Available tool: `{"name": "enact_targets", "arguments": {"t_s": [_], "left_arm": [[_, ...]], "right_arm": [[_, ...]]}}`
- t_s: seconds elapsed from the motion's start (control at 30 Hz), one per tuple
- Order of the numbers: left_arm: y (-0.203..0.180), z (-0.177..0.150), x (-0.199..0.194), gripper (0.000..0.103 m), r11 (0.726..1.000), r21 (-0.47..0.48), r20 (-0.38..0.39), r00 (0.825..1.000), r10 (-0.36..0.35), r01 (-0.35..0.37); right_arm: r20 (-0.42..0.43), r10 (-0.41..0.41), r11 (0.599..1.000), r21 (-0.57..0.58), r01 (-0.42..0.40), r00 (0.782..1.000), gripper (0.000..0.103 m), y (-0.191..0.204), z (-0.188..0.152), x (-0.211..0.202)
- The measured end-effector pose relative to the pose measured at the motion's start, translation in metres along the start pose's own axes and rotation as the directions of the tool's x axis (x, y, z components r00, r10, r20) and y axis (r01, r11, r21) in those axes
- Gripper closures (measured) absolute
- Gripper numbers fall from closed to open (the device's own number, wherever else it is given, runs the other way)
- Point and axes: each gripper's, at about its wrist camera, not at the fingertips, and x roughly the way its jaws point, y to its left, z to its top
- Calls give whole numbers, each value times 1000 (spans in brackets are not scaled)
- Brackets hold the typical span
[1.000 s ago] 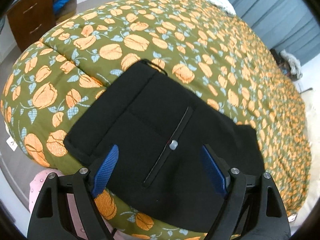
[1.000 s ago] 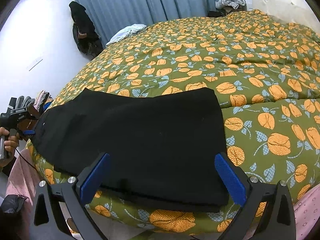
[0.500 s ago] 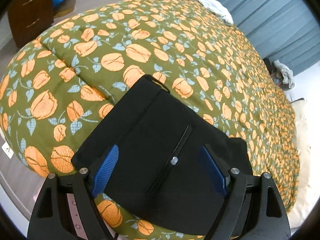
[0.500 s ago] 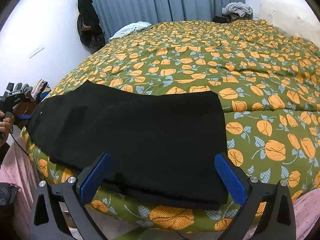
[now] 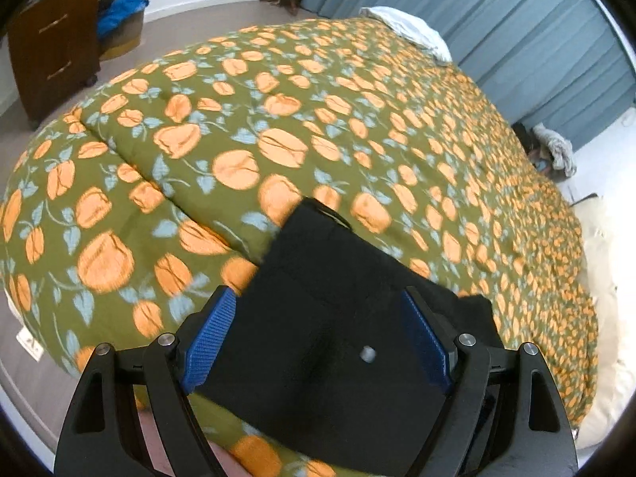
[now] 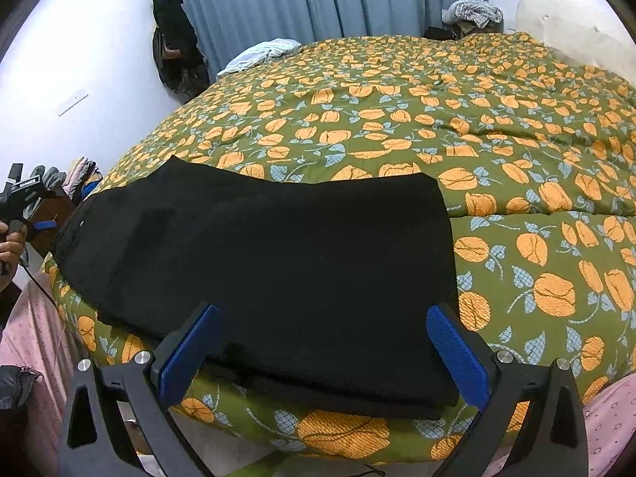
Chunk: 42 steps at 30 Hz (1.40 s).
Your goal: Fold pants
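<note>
On the floral bedspread (image 6: 516,127) black pants (image 6: 278,254) lie flat; both claws gape

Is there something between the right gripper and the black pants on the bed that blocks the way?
Nothing visible does. The open right gripper faces the near edge of the black pants, which lie flat on the floral bedspread with nothing on top of them.

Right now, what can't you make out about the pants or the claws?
- Pants waistband's near edge: left wrist view, hidden behind the left claw.
- Pants hem's near corner: right wrist view, behind the right claw.
- Left claw's opening from the right wrist view: too small at the edge.
</note>
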Motion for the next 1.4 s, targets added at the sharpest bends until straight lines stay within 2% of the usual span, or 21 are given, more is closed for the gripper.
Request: {"name": "enact_targets", "arguments": {"t_s": [0.17,0.27,0.37,0.47,0.5,0.53,0.6,0.63,0.77,0.87,0.93,1.0,1.07,1.1,1.17,1.2,1.27,1.3,1.33,1.37,1.4], "left_arm": [[12,4,28,18,1000,26,-83,996,7,-5],[11,4,47,18,999,45,-141,990,17,-10],[6,1,60,20,998,55,-217,976,-10,23],[-1,-3,51,60,997,70,-194,980,46,-33],[1,-3,44,75,999,32,-187,981,41,-35],[4,-4,35,82,1000,-18,-182,983,7,-11],[1,-7,11,85,995,-88,-157,985,-66,52],[-7,-10,-1,86,992,-90,-143,985,-97,85],[-78,-37,-59,87,974,11,-102,969,-225,227],[-150,-72,-82,88,938,139,-135,944,-300,318],[-200,-100,-77,94,895,220,-206,915,-347,389],[-244,-135,-52,98,828,247,-336,846,-413,503],[-283,-180,-18,98,771,258,-482,769,-419,582],[-294,-195,-6,98,772,285,-510,772,-380,569],[-307,-216,4,97,778,346,-535,791,-296,525],[-306,-219,0,96,771,353,-528,793,-303,530],[-296,-211,-14,83,773,379,-472,825,-311,509],[-286,-202,-24,71,786,409,-411,862,-297,465],[-275,-192,-34,64,804,441,-331,905,-268,399],[-264,-184,-41,62,819,461,-268,933,-239,342],[-248,-175,-49,62,839,469,-201,958,-203,276]], "right_arm": [[6,0,1000,-19,0,1000,0,6,0,-1],[7,0,999,-37,1,1000,0,10,-2,-3],[11,3,999,-41,-2,1000,0,11,-1,-4],[17,3,1000,-30,-3,1000,0,9,-1,-6],[21,4,1000,-21,-3,1000,0,7,-1,-7],[25,5,1000,-14,-4,1000,0,6,-1,-7],[32,8,1000,0,-8,999,0,3,-1,-9],[33,10,1000,5,-10,999,0,2,-1,-9],[29,18,1000,22,-18,999,0,-2,1,-5],[19,22,999,31,-23,1000,0,-3,2,-1],[21,24,999,36,-24,1000,0,-4,2,-1],[29,23,999,44,-24,999,0,-6,2,-3],[41,18,998,58,-20,999,0,-10,2,-6],[48,14,998,67,-17,999,0,-12,2,-9],[66,4,996,91,-10,998,0,-18,2,-16],[76,1,994,105,-9,997,0,-22,2,-20],[95,2,989,147,-16,995,0,-31,0,-26],[103,10,985,172,-27,995,0,-36,0,-27],[114,27,981,189,-49,993,0,-39,2,-29],[122,52,978,193,-75,991,0,-38,5,-31],[131,116,973,186,-139,985,0,-34,9,-31]]}}
